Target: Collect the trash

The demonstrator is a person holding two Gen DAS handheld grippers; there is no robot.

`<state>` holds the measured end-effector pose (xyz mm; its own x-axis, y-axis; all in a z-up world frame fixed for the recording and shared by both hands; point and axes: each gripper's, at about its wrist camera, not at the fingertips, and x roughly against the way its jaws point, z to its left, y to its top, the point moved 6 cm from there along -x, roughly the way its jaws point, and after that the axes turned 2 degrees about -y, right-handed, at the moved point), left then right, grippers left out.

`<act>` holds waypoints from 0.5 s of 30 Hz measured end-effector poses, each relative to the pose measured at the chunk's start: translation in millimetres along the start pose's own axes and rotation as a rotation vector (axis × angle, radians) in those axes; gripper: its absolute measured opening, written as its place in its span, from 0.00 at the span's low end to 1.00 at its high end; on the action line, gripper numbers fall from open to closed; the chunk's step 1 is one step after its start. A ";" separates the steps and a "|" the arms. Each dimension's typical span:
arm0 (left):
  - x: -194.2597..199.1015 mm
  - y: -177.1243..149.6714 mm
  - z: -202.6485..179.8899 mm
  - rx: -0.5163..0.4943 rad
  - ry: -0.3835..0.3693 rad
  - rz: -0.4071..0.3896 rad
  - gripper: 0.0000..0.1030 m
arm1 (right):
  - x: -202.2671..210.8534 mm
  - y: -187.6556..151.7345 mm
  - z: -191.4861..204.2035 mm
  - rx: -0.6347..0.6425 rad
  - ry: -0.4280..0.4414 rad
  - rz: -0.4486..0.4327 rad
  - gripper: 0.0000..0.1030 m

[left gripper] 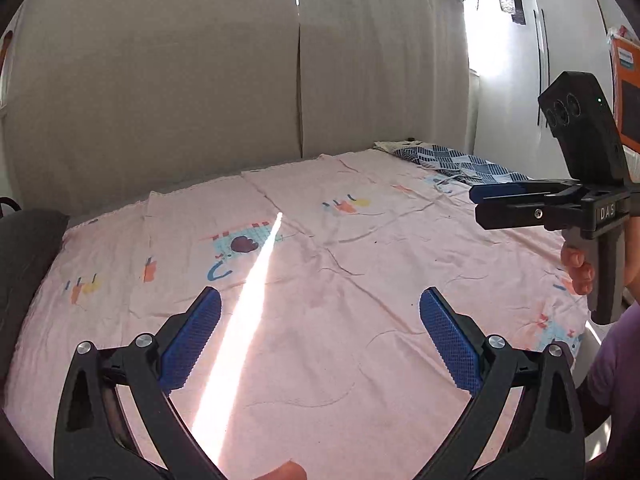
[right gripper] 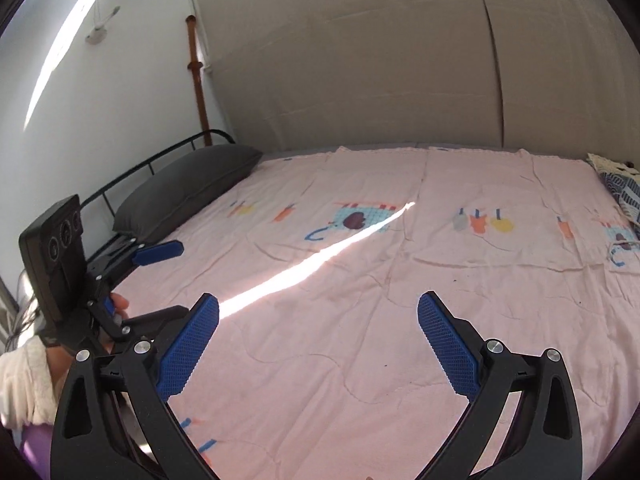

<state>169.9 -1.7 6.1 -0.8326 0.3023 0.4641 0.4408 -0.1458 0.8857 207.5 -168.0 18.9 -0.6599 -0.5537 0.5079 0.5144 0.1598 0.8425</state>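
No trash shows in either view. My left gripper [left gripper: 320,300] is open and empty, held over the pink bed sheet [left gripper: 360,280]. My right gripper [right gripper: 319,306] is open and empty over the same sheet [right gripper: 400,300]. The right gripper also shows from the side at the right edge of the left wrist view [left gripper: 480,200]. The left gripper also shows at the left edge of the right wrist view [right gripper: 168,250]. A few tiny dark specks lie on the sheet [right gripper: 455,280].
A dark grey pillow [right gripper: 188,188] lies against a black metal headboard [right gripper: 160,156]. A blue patterned cloth [left gripper: 460,162] is bunched at the bed's far corner. Grey curtains [left gripper: 240,80] hang behind the bed. A strip of sunlight [left gripper: 240,320] crosses the sheet.
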 end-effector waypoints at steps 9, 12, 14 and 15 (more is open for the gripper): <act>-26.8 2.1 -0.7 0.077 -0.056 0.030 0.94 | 0.8 6.1 -19.1 0.045 -0.054 -0.008 0.93; -26.5 3.6 0.4 0.100 -0.068 0.029 0.94 | 3.3 5.4 -18.3 0.045 -0.048 -0.009 0.93; -24.6 5.1 0.2 0.103 -0.076 0.023 0.94 | 4.2 4.1 -15.0 0.052 -0.032 -0.008 0.93; -23.6 5.6 1.3 0.109 -0.080 0.022 0.94 | 4.1 3.7 -13.3 0.059 -0.032 -0.007 0.93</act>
<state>192.5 -8.4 0.1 -0.7947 0.3747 0.4775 0.4964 -0.0514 0.8666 214.0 -180.5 21.7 -0.6808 -0.5291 0.5066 0.4773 0.2042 0.8547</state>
